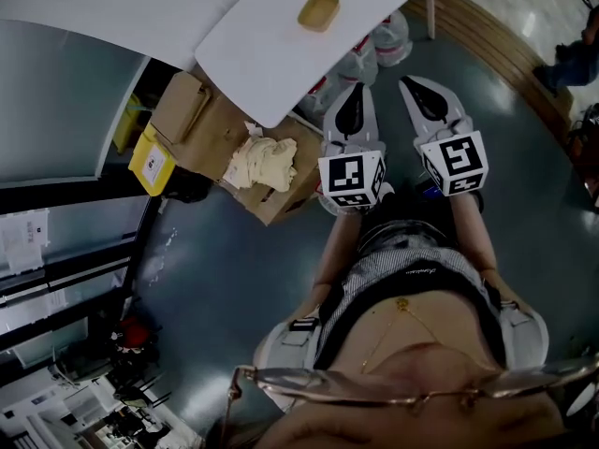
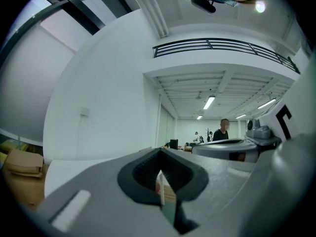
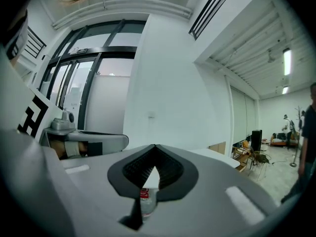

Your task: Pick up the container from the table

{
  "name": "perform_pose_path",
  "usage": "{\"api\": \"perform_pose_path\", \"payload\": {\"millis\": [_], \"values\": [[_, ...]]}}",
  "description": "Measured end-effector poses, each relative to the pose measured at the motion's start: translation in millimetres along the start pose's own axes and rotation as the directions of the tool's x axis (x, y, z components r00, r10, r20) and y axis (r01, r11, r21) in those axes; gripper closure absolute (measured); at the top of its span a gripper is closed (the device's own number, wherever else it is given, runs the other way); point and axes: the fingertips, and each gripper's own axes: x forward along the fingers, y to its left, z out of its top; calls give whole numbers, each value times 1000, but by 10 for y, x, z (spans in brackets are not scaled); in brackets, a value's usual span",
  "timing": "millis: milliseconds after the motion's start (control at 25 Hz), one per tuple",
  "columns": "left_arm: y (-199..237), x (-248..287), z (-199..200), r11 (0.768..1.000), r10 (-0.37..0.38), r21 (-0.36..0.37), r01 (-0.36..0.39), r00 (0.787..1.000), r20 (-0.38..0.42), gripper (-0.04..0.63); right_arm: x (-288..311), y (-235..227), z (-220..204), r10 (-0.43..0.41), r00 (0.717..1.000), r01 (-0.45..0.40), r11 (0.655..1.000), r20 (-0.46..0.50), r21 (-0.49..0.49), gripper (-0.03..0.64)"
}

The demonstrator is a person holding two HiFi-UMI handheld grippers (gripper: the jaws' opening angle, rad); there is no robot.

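The container (image 1: 318, 11) is a small yellow, rounded tub lying on the white table (image 1: 253, 54) at the top of the head view. Both grippers are held side by side close to the person's body, well short of the table and pointing toward it. My left gripper (image 1: 357, 89) has its jaws together with nothing between them, as its own view of the left gripper (image 2: 160, 154) confirms. Just right of it, my right gripper (image 1: 408, 83) is likewise shut and empty, as the right gripper (image 3: 154, 148) shows in its own view. Neither gripper view shows the container.
Clear water bottles (image 1: 374, 50) stand on the floor under the table's near edge. Cardboard boxes (image 1: 201, 120) with a crumpled cloth (image 1: 262, 162) and a yellow box (image 1: 152, 160) sit to the left. Another person (image 1: 571, 59) is at the far right.
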Motion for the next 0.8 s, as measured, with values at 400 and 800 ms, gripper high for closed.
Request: {"api": "perform_pose_path", "payload": {"millis": [400,800], "values": [[390,311,-86,998,61,-30,-61,998,-15,595,574,-58,-49,64,998,-64,998,-14,13,591],[662,1170,-87,988,147,-35,-148,989,-35,595,1360,-613,8,155,988,-155,987,-24,-34,591]]}}
